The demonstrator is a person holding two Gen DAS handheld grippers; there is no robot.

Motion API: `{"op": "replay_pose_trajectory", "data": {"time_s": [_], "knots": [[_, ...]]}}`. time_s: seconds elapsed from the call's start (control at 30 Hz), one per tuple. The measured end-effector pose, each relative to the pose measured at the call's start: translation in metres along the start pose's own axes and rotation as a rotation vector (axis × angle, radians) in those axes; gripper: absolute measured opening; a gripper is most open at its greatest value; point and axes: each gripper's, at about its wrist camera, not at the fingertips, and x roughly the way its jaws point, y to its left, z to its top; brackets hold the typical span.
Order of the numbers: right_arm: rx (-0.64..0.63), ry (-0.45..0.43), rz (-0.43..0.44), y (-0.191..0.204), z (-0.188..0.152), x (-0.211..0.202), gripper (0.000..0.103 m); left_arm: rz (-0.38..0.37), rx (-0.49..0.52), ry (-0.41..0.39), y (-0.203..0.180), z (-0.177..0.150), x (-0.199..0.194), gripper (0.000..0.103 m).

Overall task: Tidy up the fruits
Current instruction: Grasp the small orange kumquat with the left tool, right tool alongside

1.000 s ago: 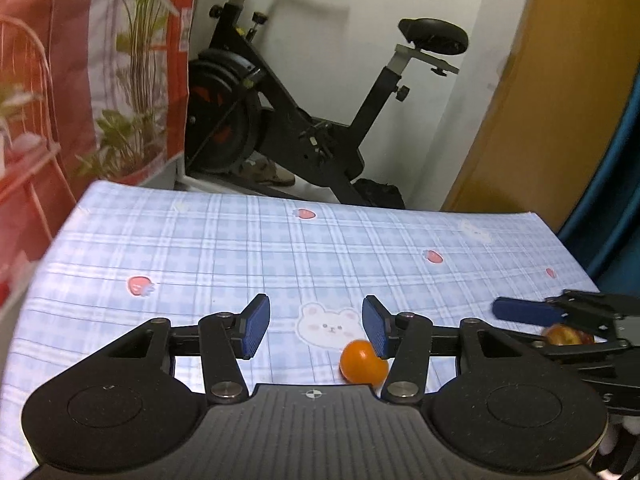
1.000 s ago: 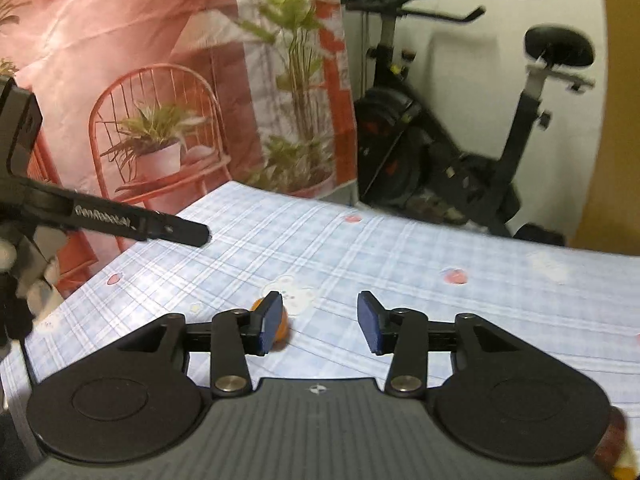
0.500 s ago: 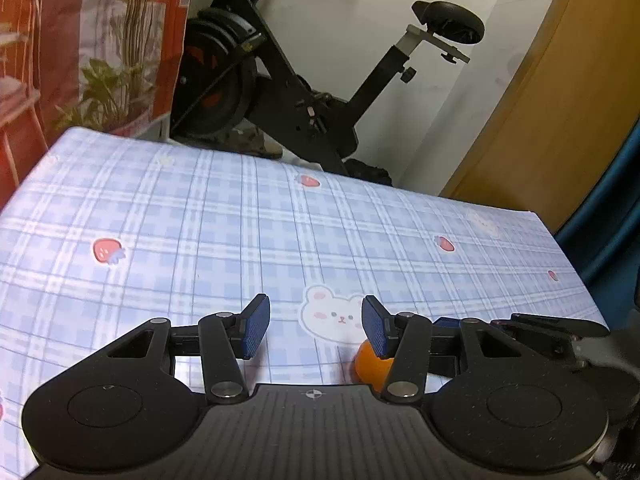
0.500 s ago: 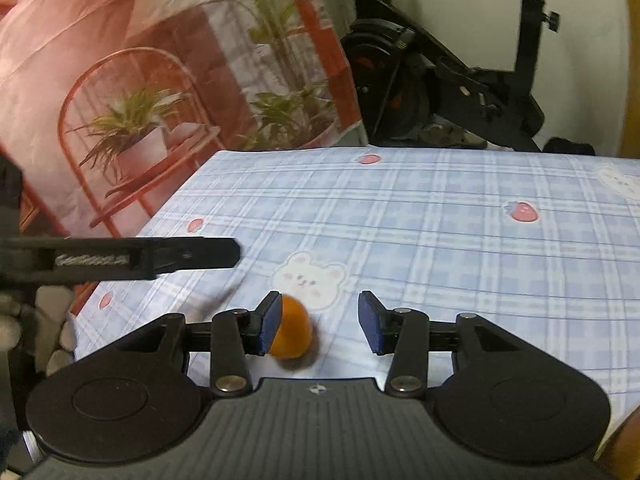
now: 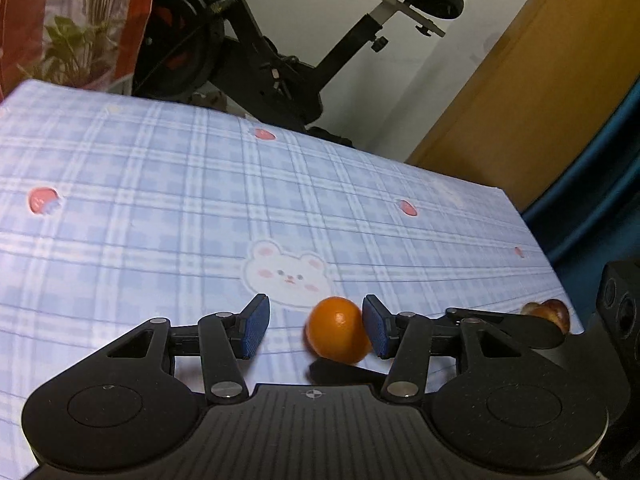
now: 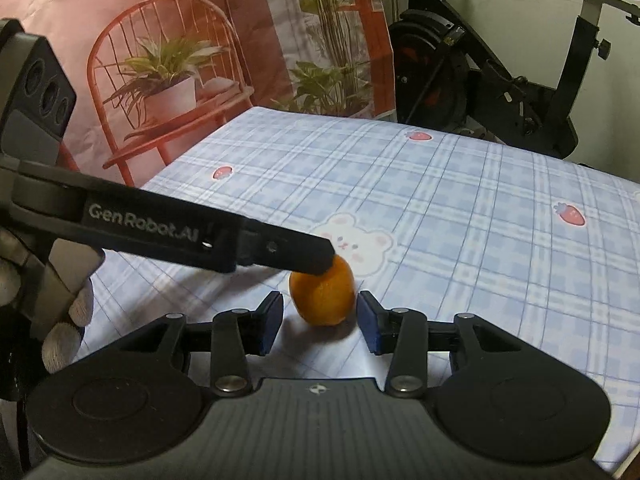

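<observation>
A small orange fruit point(image 5: 337, 329) lies on the blue plaid tablecloth point(image 5: 160, 200) beside a printed bear. My left gripper point(image 5: 316, 328) is open, and the orange sits between its pads, close against the right pad point(image 5: 374, 330). My right gripper point(image 6: 320, 322) is open too, with the same orange point(image 6: 323, 296) just ahead between its pads. The left gripper's finger point(image 6: 280, 254) reaches across above the orange in the right wrist view. A reddish-brown fruit point(image 5: 550, 312) lies at the table's right edge, partly hidden by the right gripper's finger point(image 5: 500, 322).
An exercise bike point(image 5: 248, 52) stands behind the table's far edge. A backdrop with a red chair and plants point(image 6: 168, 80) hangs at the left. A wooden door point(image 5: 520, 100) is at the far right. A gloved hand point(image 6: 60, 320) holds the left gripper.
Both grippers have moved in on the orange from either side. It was off to the side of each gripper's pads and now sits between them. Both stay open.
</observation>
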Motion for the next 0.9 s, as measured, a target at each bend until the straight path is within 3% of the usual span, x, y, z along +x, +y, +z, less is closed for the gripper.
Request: {"op": "replay_pose_trajectory", "data": {"time_s": [0.13, 0.27, 0.57, 0.9], "knots": [[-0.002, -0.007, -0.001, -0.001, -0.001, -0.001, 0.041, -0.016, 0.001, 0.025, -0.003, -0.007, 0.007, 0.052], [-0.001, -0.007, 0.002, -0.001, -0.001, 0.0, 0.036, -0.022, 0.009, 0.024, -0.007, -0.014, 0.006, 0.041], [0.027, -0.022, 0.007, -0.001, -0.009, -0.017, 0.035, -0.012, 0.078, 0.014, -0.034, -0.022, -0.004, 0.041], [0.086, -0.122, -0.024, -0.006, -0.027, -0.079, 0.035, -0.027, 0.218, -0.025, -0.098, -0.036, -0.025, 0.041]]}}
